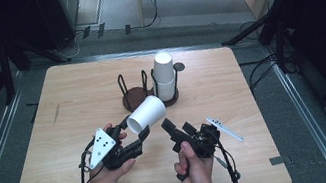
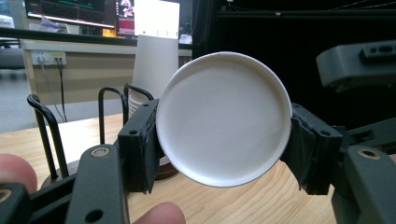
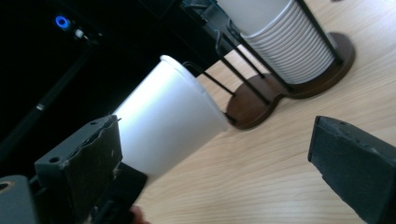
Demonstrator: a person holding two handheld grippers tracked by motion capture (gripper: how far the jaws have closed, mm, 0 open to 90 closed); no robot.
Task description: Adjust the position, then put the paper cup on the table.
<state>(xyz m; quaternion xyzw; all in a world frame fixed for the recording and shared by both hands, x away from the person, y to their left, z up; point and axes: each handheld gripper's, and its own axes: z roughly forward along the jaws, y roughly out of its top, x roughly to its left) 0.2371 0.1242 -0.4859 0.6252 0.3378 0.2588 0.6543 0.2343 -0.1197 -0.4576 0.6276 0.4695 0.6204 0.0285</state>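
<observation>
White paper cup (image 1: 146, 113) lies on its side above the desk (image 1: 64, 119), clamped between the jaws of the left tool (image 1: 133, 129). The left gripper view shows its round end (image 2: 223, 119) pinched at both sides; the high view shows the whole cup. The right tool (image 1: 174, 129) holds nothing, jaws spread wide in its own view. Beyond stands a dark wire holder (image 1: 134, 90), with a stack of cups (image 1: 164, 77) in its right ring. No writing is legible; the background screens (image 2: 70, 10) look too blurred.
</observation>
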